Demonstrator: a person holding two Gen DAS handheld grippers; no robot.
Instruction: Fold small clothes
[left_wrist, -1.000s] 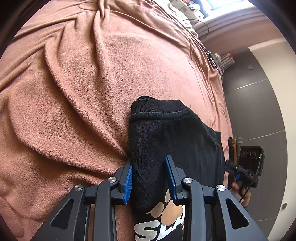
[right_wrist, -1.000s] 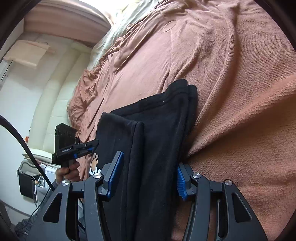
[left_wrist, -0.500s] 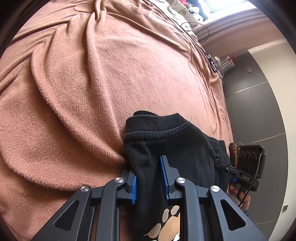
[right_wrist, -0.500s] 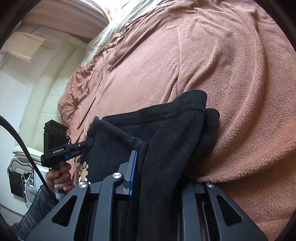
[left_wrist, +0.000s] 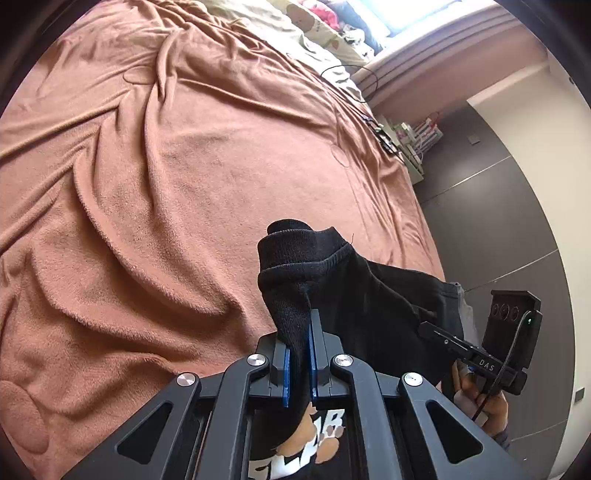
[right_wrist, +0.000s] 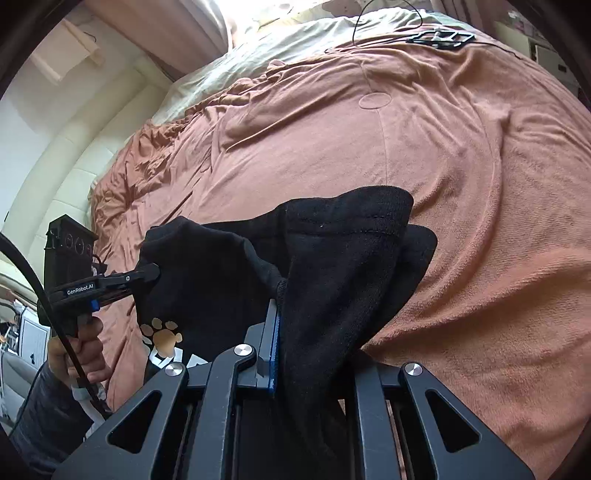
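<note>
Left wrist: black garment slanting up-left.

Bright daylight throughout, entering from a window at the far end of the bed, blown out to white there and at the top of the right wrist view. Soft raking light across the terracotta blanket, with gentle shadows in its folds and a darker shadow under the lifted black garment. Garment nearly featureless black, knit texture only faintly legible. Strong fisheye curvature: bent walls, bowed bed edge, black vignette in all corners. Sharp in the centre, softer toward the rim. No motion blur. Small specular glints on the gripper bolts.
</note>
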